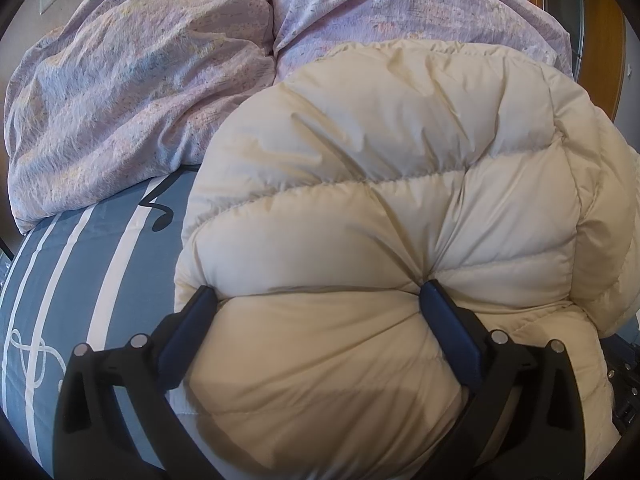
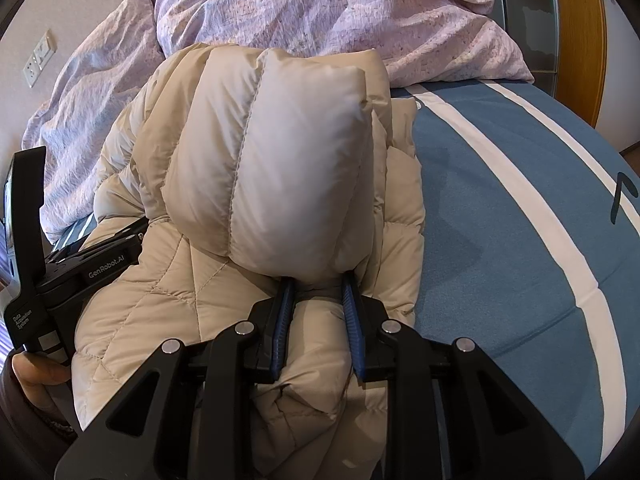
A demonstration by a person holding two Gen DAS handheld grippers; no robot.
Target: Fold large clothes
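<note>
**Trainee:** Where is the jacket (image 1: pixel 392 208), and what grips it?

**Instructor:** The cream padded jacket lies bunched on the blue striped bedsheet (image 2: pixel 500 208), just in front of the lilac quilt (image 1: pixel 132 92). The left gripper (image 1: pixel 316 300) stands wide, its jaws pressed into both sides of a thick padded roll. The right gripper (image 2: pixel 318 292) stands narrow, its jaws clamped on a puffed fold at the jacket's other side.

**Trainee:** How is this step done well?

**Instructor:** It appears to be a fold carried with both tools. Keep both grips firm; the slick shell probably slips under loose pads. Move the two tools together and level, so that the fold line stays straight. Lay the held part squarely over the rest, then press out trapped air before release, or the padding likely springs back open.

**Trainee:** The main risk?

**Instructor:** One side leading, which skews the fold.
</note>
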